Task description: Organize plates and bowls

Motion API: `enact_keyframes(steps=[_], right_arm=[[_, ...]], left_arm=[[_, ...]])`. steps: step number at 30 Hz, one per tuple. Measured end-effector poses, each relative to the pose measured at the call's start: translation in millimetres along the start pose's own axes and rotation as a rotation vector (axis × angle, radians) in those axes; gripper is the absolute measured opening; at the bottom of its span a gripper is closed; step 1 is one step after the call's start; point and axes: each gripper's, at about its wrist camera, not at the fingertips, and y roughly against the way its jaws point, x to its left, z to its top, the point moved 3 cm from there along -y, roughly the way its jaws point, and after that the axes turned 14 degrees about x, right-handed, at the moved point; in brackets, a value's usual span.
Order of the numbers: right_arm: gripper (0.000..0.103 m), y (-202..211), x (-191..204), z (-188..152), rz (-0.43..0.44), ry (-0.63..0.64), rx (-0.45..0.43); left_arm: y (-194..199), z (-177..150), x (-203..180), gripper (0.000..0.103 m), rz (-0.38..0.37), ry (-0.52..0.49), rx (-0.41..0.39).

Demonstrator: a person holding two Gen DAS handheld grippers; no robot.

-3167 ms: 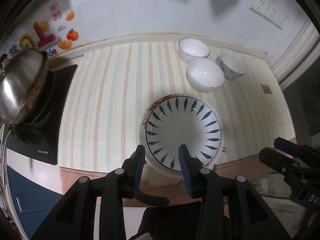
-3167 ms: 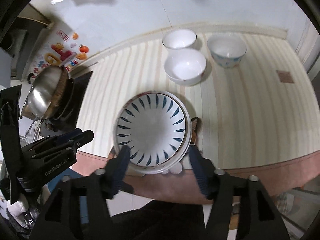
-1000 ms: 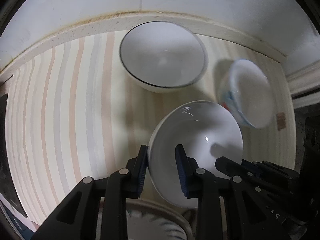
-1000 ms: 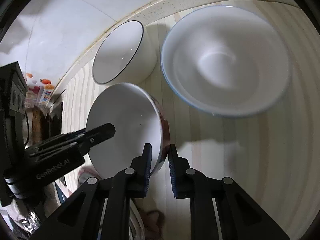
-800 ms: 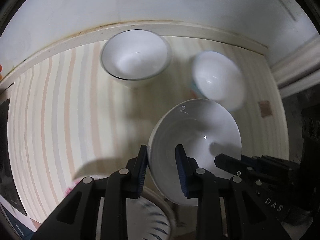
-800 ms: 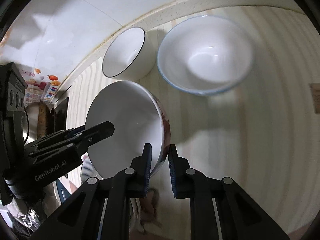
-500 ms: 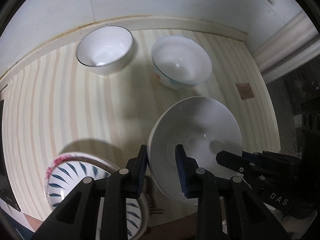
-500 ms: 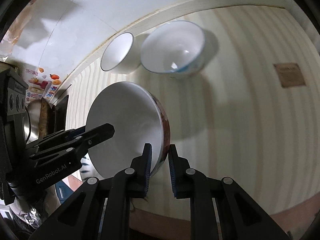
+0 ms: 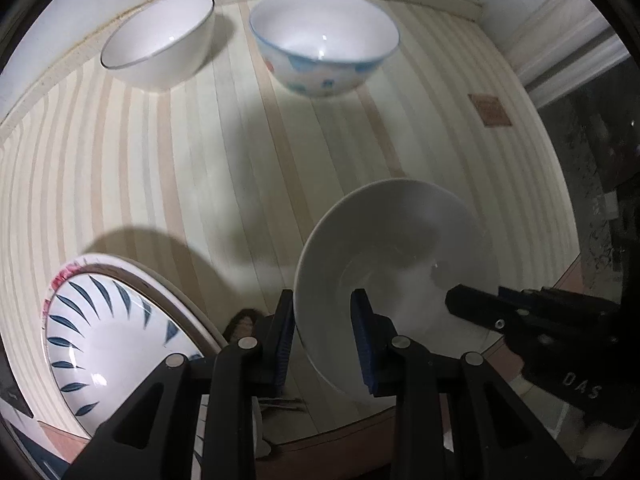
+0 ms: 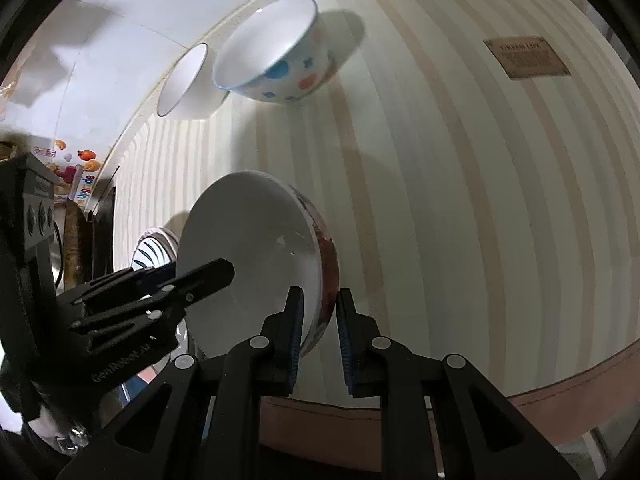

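Note:
Both grippers hold one white bowl with a red pattern outside (image 9: 396, 256) (image 10: 256, 248), lifted above the striped counter. My left gripper (image 9: 323, 336) is shut on its left rim. My right gripper (image 10: 318, 328) is shut on its right rim; it also shows in the left wrist view (image 9: 520, 316). The blue-leaf plate (image 9: 112, 344) lies on another plate at the near left. A plain white bowl (image 9: 160, 40) and a blue-and-red dotted bowl (image 9: 324, 44) (image 10: 276, 52) stand at the back by the wall.
The striped counter (image 9: 240, 168) has a brown front edge (image 10: 560, 392). A small brown label (image 9: 490, 110) lies at the right. A metal pan and stove (image 10: 68, 248) are at the far left. The white wall (image 10: 120, 20) runs behind the bowls.
Both grippers closed on the white bowl's rim, lifted it from the back and carried it toward the front of the counter. The other two bowls stayed put.

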Motion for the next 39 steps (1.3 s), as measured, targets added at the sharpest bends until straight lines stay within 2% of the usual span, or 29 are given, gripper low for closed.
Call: enact_keyframes(steps=[9,20,27,32,35,37,39], right_arm=[[0.019,-9.8,-3.6,-2.7,-0.008,-0.010,0.013],[0.018,-18.6,-4.6,-5.0,0.005,-0.003,0.037],[0.019,-20.0,-4.6,-0.4,0.017,0.000,0.058],[0.020,-8.8,-9.4,3.9,0.053,-0.007,0.097],[0.020,19.1,-11.4,10.5,0.072,-0.012,0.068],[0.023,41.1,-10.1,21.3,0.082,-0.014,0.026],[0.041,61.7,-5.6,39.3,0.099,-0.007,-0.019]], left_arm=[[-18.2,-8.5,-8.6,0.026,0.027,-0.020,0.032],[-19.6,-9.5,-23.5,0.026,0.073,-0.032,0.017],[-23.0,-8.1,-25.6,0.026,0.076,-0.021,0.044],[-2.0,-7.2,-19.8,0.026,0.069,-0.005,0.030],[28.2,1.0,-8.3,0.026,0.038,0.031,-0.012],[50.9,16.8,2.2,0.029,0.017,0.066,-0.057],[65.5,36.5,12.5,0.033,0.004,0.096,-0.095]])
